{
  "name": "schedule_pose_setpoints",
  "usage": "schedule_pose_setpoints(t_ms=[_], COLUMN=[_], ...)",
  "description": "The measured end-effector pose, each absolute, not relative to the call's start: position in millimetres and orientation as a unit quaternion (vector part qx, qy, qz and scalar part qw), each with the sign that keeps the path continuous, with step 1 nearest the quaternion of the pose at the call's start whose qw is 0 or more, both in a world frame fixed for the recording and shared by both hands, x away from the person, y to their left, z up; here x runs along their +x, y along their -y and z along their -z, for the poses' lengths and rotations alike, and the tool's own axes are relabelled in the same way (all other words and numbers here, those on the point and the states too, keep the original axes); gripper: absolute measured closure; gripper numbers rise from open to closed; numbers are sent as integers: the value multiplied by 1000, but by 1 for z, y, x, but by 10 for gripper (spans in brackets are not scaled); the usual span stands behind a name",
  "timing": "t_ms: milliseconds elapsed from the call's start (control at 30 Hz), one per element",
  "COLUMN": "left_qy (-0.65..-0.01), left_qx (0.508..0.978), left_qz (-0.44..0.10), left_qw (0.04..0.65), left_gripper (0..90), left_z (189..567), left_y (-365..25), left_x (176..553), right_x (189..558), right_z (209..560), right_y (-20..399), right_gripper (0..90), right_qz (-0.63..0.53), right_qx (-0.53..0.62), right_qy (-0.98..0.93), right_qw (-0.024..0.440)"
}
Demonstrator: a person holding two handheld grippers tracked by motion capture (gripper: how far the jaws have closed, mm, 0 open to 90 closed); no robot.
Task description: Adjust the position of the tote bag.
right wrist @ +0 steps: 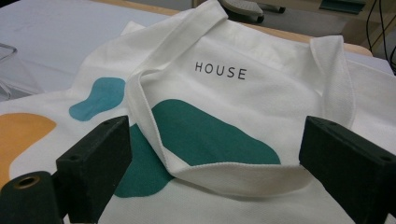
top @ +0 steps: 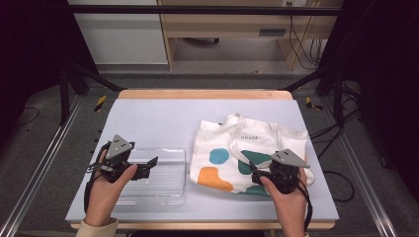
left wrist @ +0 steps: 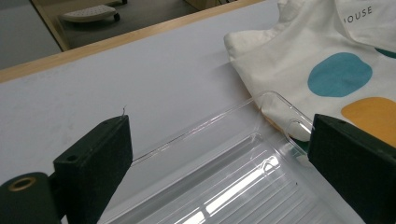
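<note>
A white tote bag (top: pixel 247 148) with teal, blue and orange patches and the word HOUSE lies flat on the right half of the table. A clear plastic tray (top: pixel 168 190) lies left of it, its corner (left wrist: pixel 280 105) touching the bag's edge (left wrist: pixel 299 51). My left gripper (top: pixel 149 167) hovers over the tray's left part, jaws wide open (left wrist: pixel 219 163) above its ribbed floor (left wrist: pixel 243 186). My right gripper (top: pixel 253 172) is low over the bag's near right part, open (right wrist: pixel 210 172), with one bag handle loop (right wrist: pixel 233 179) lying between the jaws, not pinched.
The grey-blue mat (top: pixel 163 118) covers the table, with bare room behind the tray. A wooden edge (top: pixel 202 94) runs along the far side. Metal rails (top: pixel 44 158) flank the table, and cables (top: pixel 341 177) trail on the floor at the right.
</note>
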State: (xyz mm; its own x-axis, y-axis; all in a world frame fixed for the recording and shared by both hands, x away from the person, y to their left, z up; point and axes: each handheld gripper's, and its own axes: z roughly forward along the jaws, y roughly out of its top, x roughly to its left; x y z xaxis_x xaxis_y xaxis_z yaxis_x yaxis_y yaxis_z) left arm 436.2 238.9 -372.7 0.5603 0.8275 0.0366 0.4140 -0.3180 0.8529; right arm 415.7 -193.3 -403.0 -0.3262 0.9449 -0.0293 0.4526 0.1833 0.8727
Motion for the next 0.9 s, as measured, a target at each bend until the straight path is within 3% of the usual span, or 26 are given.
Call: schedule_pose_setpoints(t_ms=[167, 333, 533, 900], left_qy=[-393, -372, -359, -336], left_qx=[781, 792, 797, 811], left_qz=[-237, -230, -226, -217], left_qw=[424, 426, 431, 428], left_gripper=[66, 66, 66, 66], left_z=[372, 366, 360, 359], left_y=[-237, -231, -226, -222], left_x=[436, 432, 428, 427], right_x=[415, 413, 418, 470], right_z=[399, 384, 365, 328], right_y=[200, 215, 234, 291], right_gripper=[131, 233, 291, 427], right_qz=[-403, -398, -382, -362], right_qx=[499, 496, 485, 505], right_qy=[-705, -710, -724, -727], right_qw=[303, 302, 309, 290])
